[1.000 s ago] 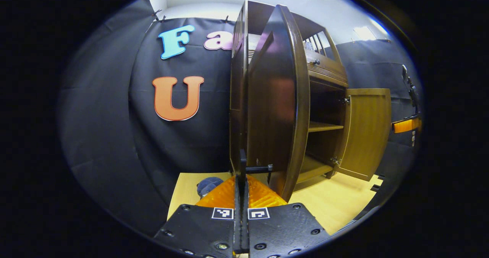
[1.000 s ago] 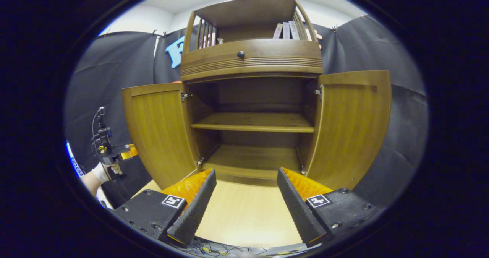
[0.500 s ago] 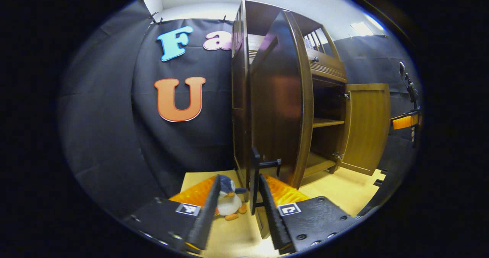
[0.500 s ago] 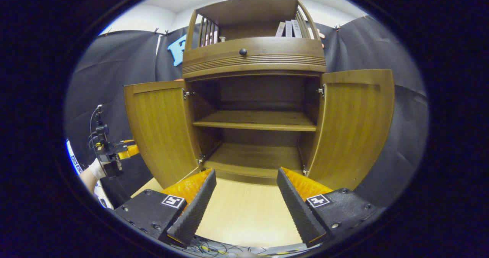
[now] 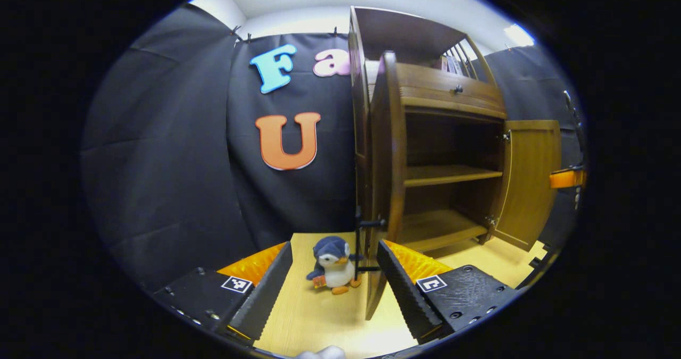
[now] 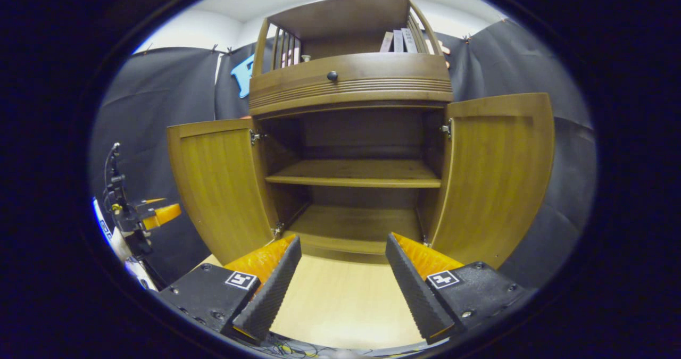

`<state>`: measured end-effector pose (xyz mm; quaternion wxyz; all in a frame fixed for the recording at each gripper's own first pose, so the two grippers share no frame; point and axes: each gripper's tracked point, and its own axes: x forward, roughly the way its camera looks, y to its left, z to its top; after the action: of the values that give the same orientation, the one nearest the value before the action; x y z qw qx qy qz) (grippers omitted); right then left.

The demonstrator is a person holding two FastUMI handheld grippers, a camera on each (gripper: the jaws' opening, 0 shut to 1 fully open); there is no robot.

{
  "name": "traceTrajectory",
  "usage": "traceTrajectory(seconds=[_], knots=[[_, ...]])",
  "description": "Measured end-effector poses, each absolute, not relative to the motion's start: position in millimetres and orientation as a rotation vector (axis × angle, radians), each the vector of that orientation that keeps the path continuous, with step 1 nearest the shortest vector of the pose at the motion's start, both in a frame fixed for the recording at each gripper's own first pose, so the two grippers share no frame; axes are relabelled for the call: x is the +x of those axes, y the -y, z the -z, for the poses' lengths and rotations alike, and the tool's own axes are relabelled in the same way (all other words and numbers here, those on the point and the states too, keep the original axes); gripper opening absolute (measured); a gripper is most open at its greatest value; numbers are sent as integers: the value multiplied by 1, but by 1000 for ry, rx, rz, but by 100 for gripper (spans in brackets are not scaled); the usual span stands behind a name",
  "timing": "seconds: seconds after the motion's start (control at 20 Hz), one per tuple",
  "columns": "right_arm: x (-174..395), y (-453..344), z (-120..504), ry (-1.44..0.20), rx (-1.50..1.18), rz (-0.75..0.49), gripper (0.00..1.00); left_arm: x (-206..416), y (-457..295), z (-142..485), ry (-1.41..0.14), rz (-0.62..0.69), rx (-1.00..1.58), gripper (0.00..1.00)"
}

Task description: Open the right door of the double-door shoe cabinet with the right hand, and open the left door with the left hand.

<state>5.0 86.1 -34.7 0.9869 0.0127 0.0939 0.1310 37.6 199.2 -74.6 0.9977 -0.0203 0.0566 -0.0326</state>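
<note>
Right gripper view: shoe cabinet (image 6: 351,82) dead ahead on the light wood floor (image 6: 340,306), both doors swung wide.

Dark-brown wood, curved front. Left door (image 6: 221,186) and right door (image 6: 492,175) hang out from their hinges, lighter inner faces toward the camera; one shelf (image 6: 354,174) splits the bare interior. Drawer with a round knob (image 6: 332,75) above the doors, slatted open top holding books (image 6: 398,41). Right gripper (image 6: 343,279) jaws spread, gripping nothing, just short of the cabinet base. Left gripper view: left door (image 5: 384,189) edge-on, black bar handle (image 5: 362,242) on its outer face, between the spread fingers of the left gripper (image 5: 335,282), untouched. Plush penguin (image 5: 332,266) sits on the floor just beside that door.
</note>
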Motion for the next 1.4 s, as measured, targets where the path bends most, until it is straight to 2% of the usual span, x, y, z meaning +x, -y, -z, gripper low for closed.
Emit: traceTrajectory(seconds=[0.05,0.1,0.15,0.2,0.25,0.5,0.6,0.65,0.7,0.75,0.8,0.85,0.9,0.95,1.0,1.1,1.15,1.2,1.4], knots=[[8,-83,33,-183,26,-258,100,36,-192,61,-103,55,-36,87],[11,-78,30,-176,28,-253,100,36,-185,46,-88,43,-28,95],[13,-74,27,-167,31,-247,100,35,-175,34,-80,36,-17,100],[15,-67,22,-156,34,-234,100,37,-165,22,-74,29,-12,96],[14,-62,20,-145,36,-226,99,38,-154,11,-64,25,-16,100],[19,-33,-2,-100,77,-190,100,51,-84,-20,-53,55,-93,97],[23,-19,-10,-87,70,-173,100,54,-57,-23,-51,65,-95,96],[24,-13,-11,-83,64,-164,100,55,-46,-23,-50,69,-94,100],[24,-7,-12,-79,58,-156,100,55,-35,-23,-53,67,-99,96],[24,-1,-11,-80,52,-146,100,55,-24,-21,-56,71,-107,100],[24,4,-11,-81,46,-138,99,53,-12,-18,-67,80,-112,96],[24,8,-10,-82,42,-133,100,50,-1,-14,-77,84,-112,96],[24,11,-9,-83,42,-128,100,46,9,-10,-85,89,-115,100],[23,14,-9,-82,44,-127,100,42,16,-8,-89,93,-116,100],[22,16,-9,-78,46,-125,100,37,22,-5,-94,90,-112,96],[22,20,-8,-77,41,-117,100,28,23,3,-99,58,-88,96],[20,22,-7,-76,40,-116,100,25,24,5,-100,50,-80,100],[19,23,-8,-75,40,-116,100,21,27,5,-101,49,-70,95],[16,27,-7,-74,42,-107,100,17,26,2,-97,49,-30,95]])
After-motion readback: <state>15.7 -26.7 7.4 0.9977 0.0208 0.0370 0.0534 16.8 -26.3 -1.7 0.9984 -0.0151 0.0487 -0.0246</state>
